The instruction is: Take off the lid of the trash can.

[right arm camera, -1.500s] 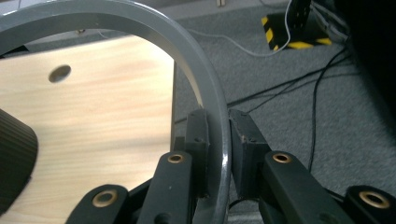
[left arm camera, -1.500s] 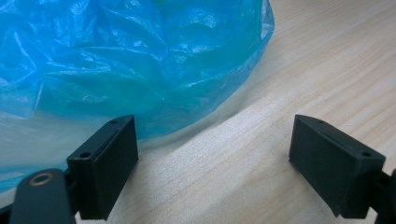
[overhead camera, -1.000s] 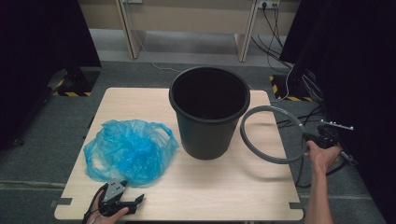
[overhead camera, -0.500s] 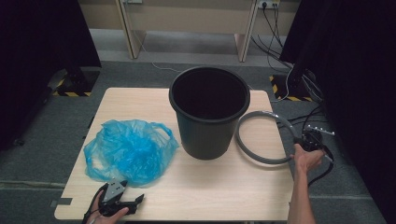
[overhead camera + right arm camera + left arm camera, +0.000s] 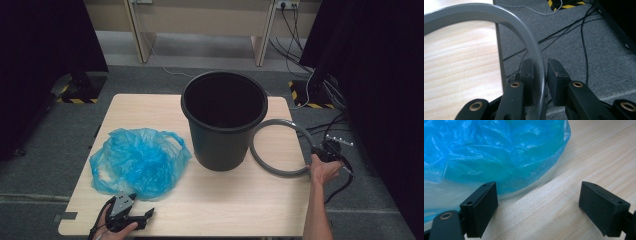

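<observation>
A grey plastic ring (image 5: 272,167) lies flat on the wooden table (image 5: 150,107), right of the black bucket (image 5: 223,125) and partly over the table's right edge. My right gripper (image 5: 318,151) is at the ring's right side. In the right gripper view the ring (image 5: 499,15) runs between the two jaws of the right gripper (image 5: 540,67). They have just been opening and stand slightly apart from it. A crumpled blue plastic bag (image 5: 137,162) lies left of the bucket. My left gripper (image 5: 147,216) rests open at the table's front edge, just before the bag (image 5: 486,150), nothing between its jaws (image 5: 537,200).
Black cables (image 5: 330,125) trail over the grey carpet right of the table. Yellow-black striped feet (image 5: 310,97) stand on the floor behind it. Dark curtains hang at both sides. The bucket stands upright at the table's middle.
The right hand has lowered the ring from a tilted, raised pose until it lies on the table. The left gripper has kept still.
</observation>
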`<state>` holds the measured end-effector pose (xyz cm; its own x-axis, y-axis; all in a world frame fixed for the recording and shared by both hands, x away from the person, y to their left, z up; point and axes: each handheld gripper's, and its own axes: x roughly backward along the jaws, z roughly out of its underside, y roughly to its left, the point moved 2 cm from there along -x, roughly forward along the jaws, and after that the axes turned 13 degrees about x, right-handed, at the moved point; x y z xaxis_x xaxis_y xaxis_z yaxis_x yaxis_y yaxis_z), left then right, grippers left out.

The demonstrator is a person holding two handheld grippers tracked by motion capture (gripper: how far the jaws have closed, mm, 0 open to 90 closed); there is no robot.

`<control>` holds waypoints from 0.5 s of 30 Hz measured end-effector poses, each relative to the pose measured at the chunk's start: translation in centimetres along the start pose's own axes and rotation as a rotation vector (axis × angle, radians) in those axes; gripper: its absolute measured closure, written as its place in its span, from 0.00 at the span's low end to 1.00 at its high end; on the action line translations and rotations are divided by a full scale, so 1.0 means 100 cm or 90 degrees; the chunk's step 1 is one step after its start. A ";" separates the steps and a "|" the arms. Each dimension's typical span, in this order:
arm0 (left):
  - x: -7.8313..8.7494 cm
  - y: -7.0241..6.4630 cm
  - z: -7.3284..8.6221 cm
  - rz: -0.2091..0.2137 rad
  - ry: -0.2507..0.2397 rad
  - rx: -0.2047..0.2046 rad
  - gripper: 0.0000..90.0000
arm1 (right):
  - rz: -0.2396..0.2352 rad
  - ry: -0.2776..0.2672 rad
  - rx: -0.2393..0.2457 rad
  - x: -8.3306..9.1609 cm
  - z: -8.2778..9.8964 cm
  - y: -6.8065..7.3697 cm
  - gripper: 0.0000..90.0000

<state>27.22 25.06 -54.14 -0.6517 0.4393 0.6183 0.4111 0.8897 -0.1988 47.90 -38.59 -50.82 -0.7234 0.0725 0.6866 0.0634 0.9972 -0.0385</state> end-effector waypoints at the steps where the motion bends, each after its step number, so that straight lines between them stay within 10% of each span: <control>1: 0.000 0.000 0.000 0.000 0.000 0.000 0.16 | 0.000 -0.002 -0.003 0.001 -0.001 0.000 0.78; 7: 0.000 0.000 0.000 0.000 0.000 0.000 0.16 | -0.009 -0.061 0.014 0.020 -0.018 0.005 0.64; 15: 0.000 0.000 0.000 0.000 0.002 -0.001 0.16 | -0.102 -0.122 0.068 0.060 -0.032 0.033 0.45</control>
<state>27.20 25.04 -54.12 -0.6495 0.4392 0.6207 0.4118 0.8894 -0.1984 45.95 -34.96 -44.46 -0.8356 -0.0943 0.5411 -0.1273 0.9916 -0.0238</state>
